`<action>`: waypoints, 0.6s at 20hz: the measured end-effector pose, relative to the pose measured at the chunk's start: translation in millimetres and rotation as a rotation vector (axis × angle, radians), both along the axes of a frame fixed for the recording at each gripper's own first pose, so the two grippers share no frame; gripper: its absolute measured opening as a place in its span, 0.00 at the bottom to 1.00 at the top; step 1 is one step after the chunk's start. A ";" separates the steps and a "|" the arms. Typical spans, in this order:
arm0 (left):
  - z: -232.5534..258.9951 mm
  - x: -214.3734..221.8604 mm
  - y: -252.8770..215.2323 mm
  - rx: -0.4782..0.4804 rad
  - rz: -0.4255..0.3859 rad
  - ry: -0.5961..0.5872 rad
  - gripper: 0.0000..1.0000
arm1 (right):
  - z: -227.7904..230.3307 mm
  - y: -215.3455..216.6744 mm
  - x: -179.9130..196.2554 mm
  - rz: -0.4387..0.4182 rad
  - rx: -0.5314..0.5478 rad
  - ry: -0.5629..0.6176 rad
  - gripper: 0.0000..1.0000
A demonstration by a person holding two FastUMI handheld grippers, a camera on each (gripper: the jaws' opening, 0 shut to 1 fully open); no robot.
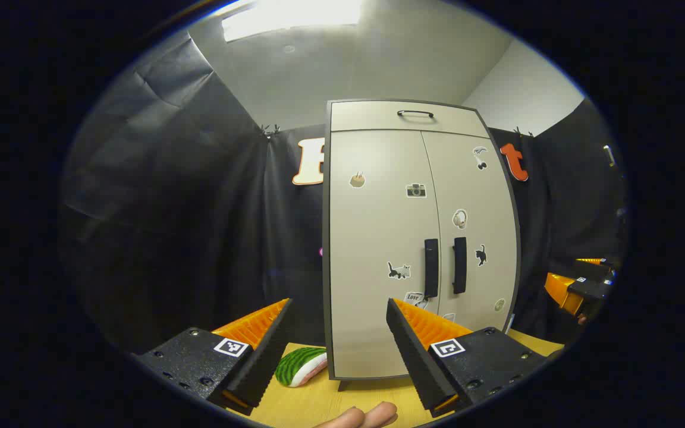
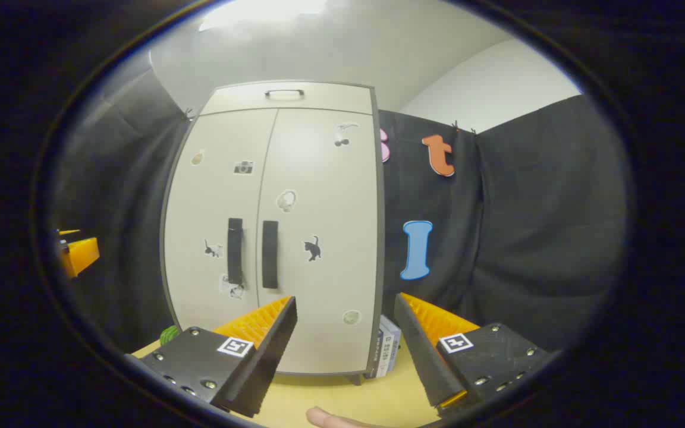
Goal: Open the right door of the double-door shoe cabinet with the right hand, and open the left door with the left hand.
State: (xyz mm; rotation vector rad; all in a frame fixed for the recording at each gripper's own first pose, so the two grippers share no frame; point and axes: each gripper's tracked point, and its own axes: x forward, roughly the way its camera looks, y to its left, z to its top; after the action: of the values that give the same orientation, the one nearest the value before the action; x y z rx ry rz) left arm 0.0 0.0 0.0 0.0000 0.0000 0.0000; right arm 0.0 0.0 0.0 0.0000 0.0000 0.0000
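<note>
A beige double-door shoe cabinet point(image 1: 414, 238) point(image 2: 277, 232) with small stickers stands upright on a wooden table, both doors closed. Its left door handle point(image 1: 431, 268) point(image 2: 235, 250) and right door handle point(image 1: 459, 265) point(image 2: 270, 254) are vertical black bars side by side at the centre seam. My left gripper point(image 1: 338, 309) is open, held well short of the cabinet and low at its left half. My right gripper point(image 2: 345, 306) is open too, in front of the cabinet's lower right edge. The right gripper point(image 1: 580, 285) also appears at the far right of the left gripper view, and the left gripper point(image 2: 78, 252) at the far left of the right gripper view.
The yellow wooden table point(image 1: 319, 404) point(image 2: 342, 398) carries the cabinet. A watermelon-slice toy point(image 1: 301, 365) lies left of the cabinet's base. A small white box point(image 2: 387, 351) leans at its right side. Black cloth walls surround the booth. Fingertips of a hand point(image 1: 360, 416) show at the bottom.
</note>
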 end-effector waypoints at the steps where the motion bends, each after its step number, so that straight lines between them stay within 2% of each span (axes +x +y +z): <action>1: -1.6 -0.7 1.3 0.005 0.007 0.011 0.95 | 6.0 1.0 -5.0 -0.002 -0.012 -0.012 0.94; 2: -2.3 0.1 -0.1 0.008 0.006 0.022 0.95 | 10.5 3.2 -10.4 0.002 -0.017 -0.023 1.00; 4: 1.3 1.8 -6.1 0.007 -0.001 0.018 0.92 | 19.7 2.4 -19.3 0.006 -0.016 -0.034 0.98; 6: 3.5 1.3 -11.7 -0.001 -0.007 0.012 0.96 | 28.8 -3.8 -25.5 -0.002 -0.006 -0.043 0.94; 7: 4.4 0.5 -14.5 -0.006 -0.012 0.009 0.96 | 31.9 -6.6 -27.4 -0.007 -0.005 -0.047 0.98; 12: 11.9 -0.5 -27.3 -0.012 -0.023 -0.015 0.92 | 27.0 -14.0 -25.2 0.019 0.022 -0.027 0.98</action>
State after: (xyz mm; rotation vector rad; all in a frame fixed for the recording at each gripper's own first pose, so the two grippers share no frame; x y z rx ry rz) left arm -0.5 -27.3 11.9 -0.0119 -0.0155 -0.0235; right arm -25.2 -14.0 27.0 0.0217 -0.0269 0.0189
